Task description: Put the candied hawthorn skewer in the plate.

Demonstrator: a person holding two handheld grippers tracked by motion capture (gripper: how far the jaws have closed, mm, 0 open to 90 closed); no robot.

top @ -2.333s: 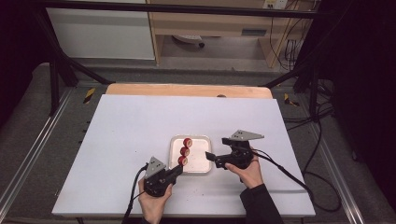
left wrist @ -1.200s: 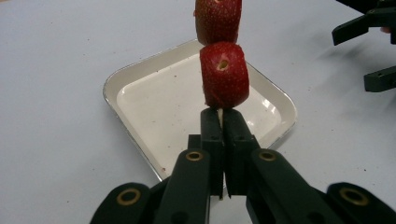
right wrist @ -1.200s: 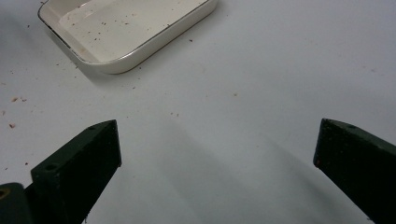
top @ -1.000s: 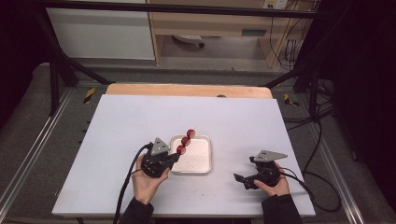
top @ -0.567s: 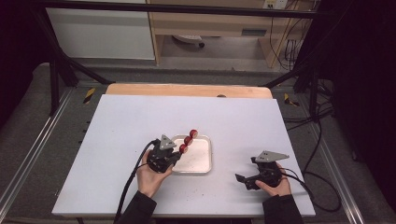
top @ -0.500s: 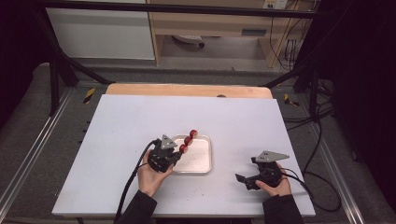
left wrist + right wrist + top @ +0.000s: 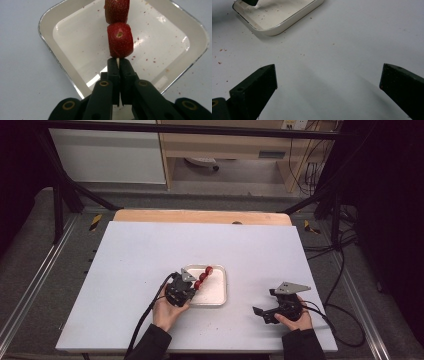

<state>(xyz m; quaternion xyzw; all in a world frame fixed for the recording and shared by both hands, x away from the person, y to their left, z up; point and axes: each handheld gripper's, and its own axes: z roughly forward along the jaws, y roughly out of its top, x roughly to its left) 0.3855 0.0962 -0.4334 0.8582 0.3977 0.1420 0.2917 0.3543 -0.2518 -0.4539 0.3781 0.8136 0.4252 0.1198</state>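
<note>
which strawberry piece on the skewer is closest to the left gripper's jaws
The bottom strawberry piece, sitting just above the left hand-held gripper that pinches the stick; the next piece is farther up.

The white table lies bare on its far half and along its left side, wide room for either hand. Near the front, the white tray sits between the two hands, with the strawberry skewer slanting over its far-left corner. Bare table separates tray and right gripper.
</note>
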